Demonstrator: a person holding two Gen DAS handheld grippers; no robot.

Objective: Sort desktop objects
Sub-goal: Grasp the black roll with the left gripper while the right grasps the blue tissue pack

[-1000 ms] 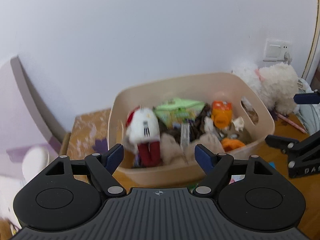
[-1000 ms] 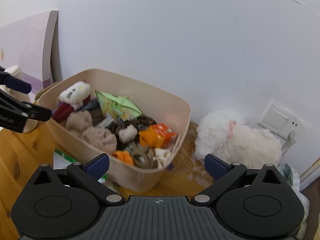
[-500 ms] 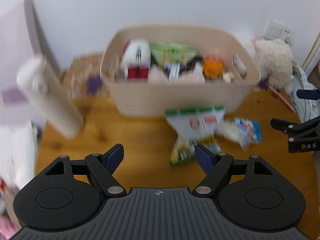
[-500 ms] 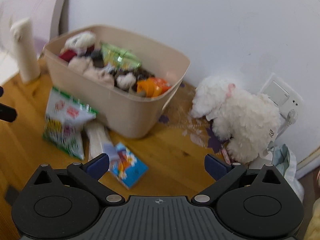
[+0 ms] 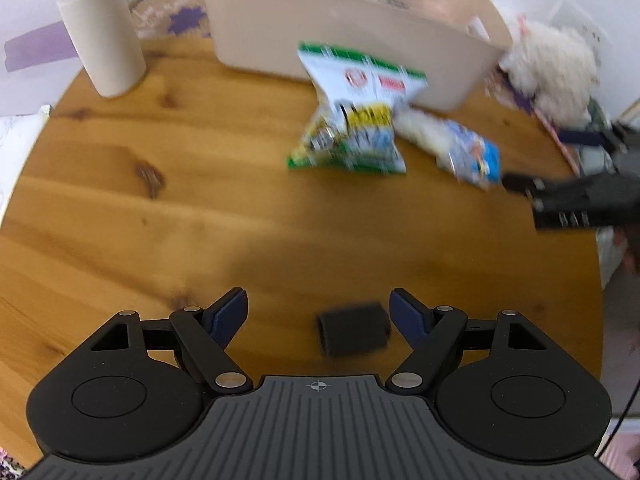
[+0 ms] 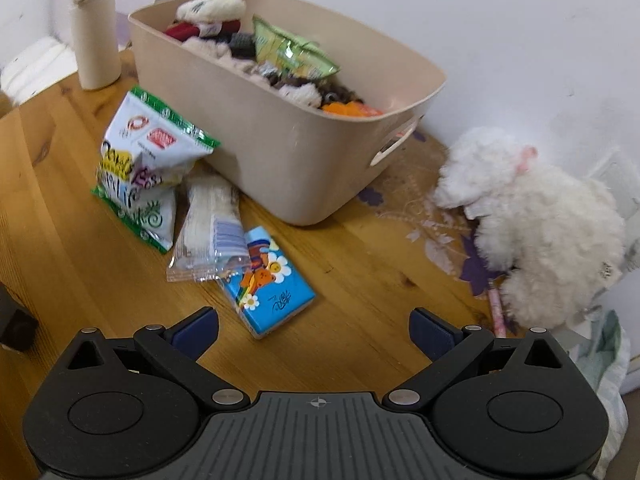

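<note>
A beige bin (image 6: 280, 148) full of plush toys and snack packs stands at the back of the round wooden table (image 5: 160, 208). In front of it lie a green-and-white snack bag (image 6: 140, 168), a clear packet (image 6: 210, 228) and a blue tissue pack (image 6: 270, 280). A small black block (image 5: 352, 328) lies on the table between the fingers of my open, empty left gripper (image 5: 318, 314). My right gripper (image 6: 314, 330) is open and empty, above the table just right of the tissue pack; it shows at the right in the left wrist view (image 5: 568, 196).
A cream bottle (image 6: 94, 28) stands left of the bin. A white plush toy (image 6: 536, 236) sits against the wall at the right, by a wall socket. The table edge curves close on the left and right.
Both grippers have pulled back from the bin and tilted down toward the table. The black block has come into view between the left fingers. Both stay open.
</note>
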